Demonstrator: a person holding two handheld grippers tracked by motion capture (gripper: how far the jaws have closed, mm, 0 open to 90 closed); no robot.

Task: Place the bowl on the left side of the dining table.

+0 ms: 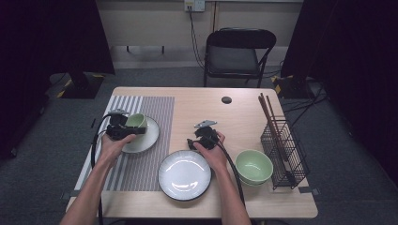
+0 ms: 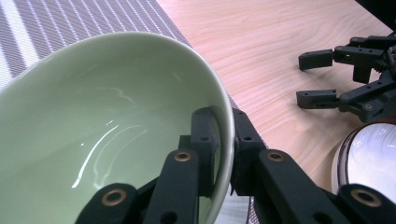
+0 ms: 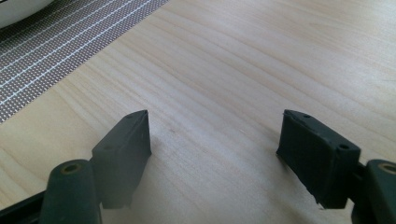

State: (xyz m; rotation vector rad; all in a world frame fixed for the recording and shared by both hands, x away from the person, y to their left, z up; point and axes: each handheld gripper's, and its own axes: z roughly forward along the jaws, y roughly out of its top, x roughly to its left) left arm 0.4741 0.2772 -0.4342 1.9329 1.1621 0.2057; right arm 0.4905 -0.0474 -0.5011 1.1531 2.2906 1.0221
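Over the white saucer [image 1: 142,136], my left tongs [image 2: 223,140] pinch the green bowl's [image 2: 107,121] rim.
Bowl gripped, placing it remains; my right tongs [image 3: 215,154] hover wide open, empty, above the surface [image 3: 243,65].

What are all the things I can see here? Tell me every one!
Green bowl: two, pale green; one held over the white plate, a second on the table at the right.
White plate: one, on the striped placemat.
Dark-rimmed plate: one, white, near table edge.
Placemat: one, grey striped, left side.
Wire rack: one, black, right edge, holding brown chopsticks.
Table: one, light wood.
Chair: one, black, behind the table.
Left gripper: black, clamped on the bowl's rim.
Right gripper: black, open above bare wood.
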